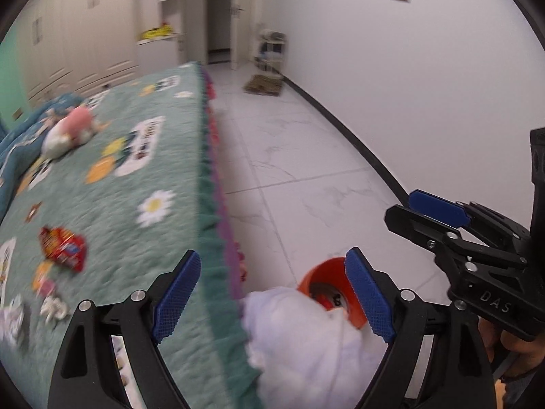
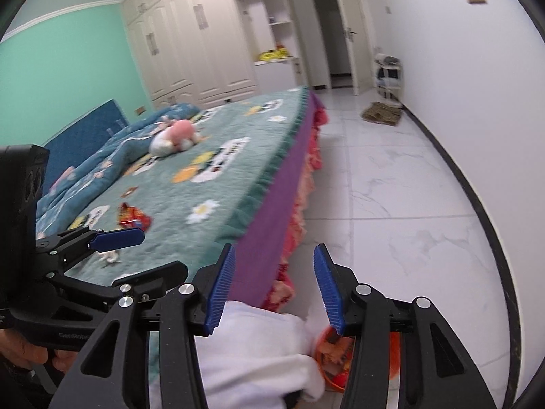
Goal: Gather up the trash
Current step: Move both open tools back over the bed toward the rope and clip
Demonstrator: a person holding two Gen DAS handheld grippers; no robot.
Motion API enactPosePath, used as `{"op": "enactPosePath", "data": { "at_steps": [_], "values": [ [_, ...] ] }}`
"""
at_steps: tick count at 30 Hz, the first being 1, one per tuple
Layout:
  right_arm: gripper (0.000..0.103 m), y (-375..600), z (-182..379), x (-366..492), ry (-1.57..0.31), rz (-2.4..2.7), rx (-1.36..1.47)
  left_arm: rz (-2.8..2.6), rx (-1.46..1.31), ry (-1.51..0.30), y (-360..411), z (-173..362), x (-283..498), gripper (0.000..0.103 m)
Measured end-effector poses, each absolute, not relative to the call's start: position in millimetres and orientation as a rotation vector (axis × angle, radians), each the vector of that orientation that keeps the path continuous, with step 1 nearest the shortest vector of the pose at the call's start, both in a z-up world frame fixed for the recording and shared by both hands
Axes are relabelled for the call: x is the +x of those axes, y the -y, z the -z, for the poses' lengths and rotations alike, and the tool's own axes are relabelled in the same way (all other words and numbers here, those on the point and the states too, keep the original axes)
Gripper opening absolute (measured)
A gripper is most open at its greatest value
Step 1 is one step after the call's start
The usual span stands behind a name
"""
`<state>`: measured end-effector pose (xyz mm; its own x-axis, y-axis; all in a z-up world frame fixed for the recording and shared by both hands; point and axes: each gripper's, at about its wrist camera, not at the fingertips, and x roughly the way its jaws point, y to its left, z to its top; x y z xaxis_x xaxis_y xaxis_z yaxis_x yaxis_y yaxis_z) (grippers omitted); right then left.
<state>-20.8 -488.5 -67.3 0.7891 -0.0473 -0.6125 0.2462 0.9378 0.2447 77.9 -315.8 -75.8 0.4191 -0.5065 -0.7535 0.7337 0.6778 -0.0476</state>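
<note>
Red snack wrapper point(image 1: 63, 248) lies on the bed point(image 1: 143, 177), w/ small scraps near. Left gripper point(image 1: 272, 293) & right gripper point(image 2: 274, 288): fingers open, empty. Reach over, pinch wrapper's middle, drop in orange bin point(image 1: 327, 272).

Orange bin point(image 1: 327, 283) is half hidden by white bag point(image 1: 306, 337); contents cannot be read. Small scraps point(image 1: 51, 306) on bed are blurred, approx. unidentifiable. Red wrapper point(image 2: 133, 218) text is too small.

Home bedroom: bed point(image 2: 238, 184) under floral blanket, cream wardrobe point(image 2: 184, 34), plush toy point(image 2: 177, 136).
</note>
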Motion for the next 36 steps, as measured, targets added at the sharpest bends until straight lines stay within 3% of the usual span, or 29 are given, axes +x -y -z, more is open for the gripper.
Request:
{"op": "enactPosePath", "data": {
  "at_steps": [21, 36],
  "values": [
    [0.053, 288.9, 62.6, 119.2, -0.725, -0.263, 0.143, 0.34, 0.061, -0.904, 93.5, 86.9, 150.4, 0.089],
    [0.053, 231.6, 90.2, 205.0, -0.801, -0.39, 0.101, 0.257, -0.023, -0.996, 54.5, 130.9, 228.2, 0.089]
  ]
}}
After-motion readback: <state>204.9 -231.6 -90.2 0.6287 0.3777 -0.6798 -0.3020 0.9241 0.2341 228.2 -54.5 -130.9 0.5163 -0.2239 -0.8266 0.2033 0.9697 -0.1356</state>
